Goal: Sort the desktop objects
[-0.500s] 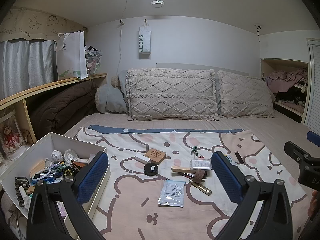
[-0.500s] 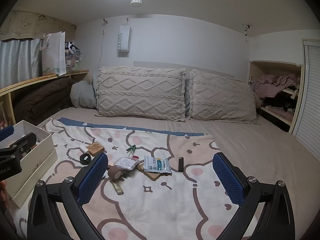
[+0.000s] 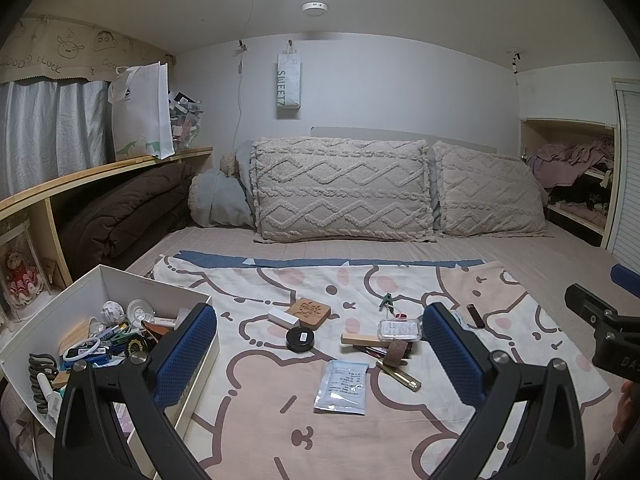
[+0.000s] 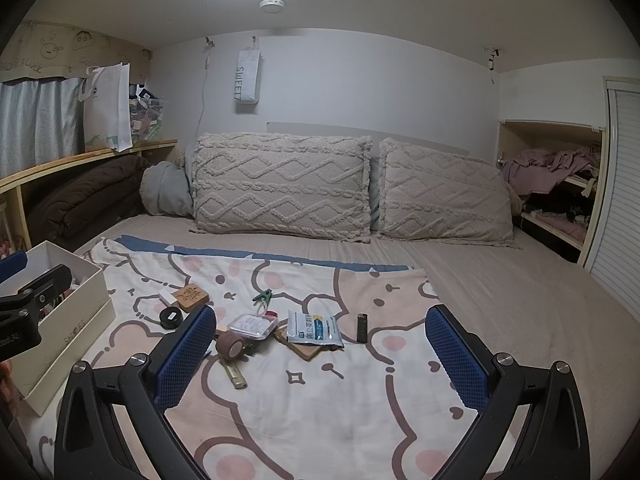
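Wooden square coaster (image 3: 310,312) flat beside round black tin (image 3: 300,338).

Each gripper (image 3: 320,356) (image 4: 320,356) has black curved arms, silver screws and blue dimpled pads (image 3: 186,354).

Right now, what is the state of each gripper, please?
Left gripper: open, holding nothing.
Right gripper: open, holding nothing.

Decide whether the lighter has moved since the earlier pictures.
No. The lighter lies at the same spot on the blanket print in the right wrist view.
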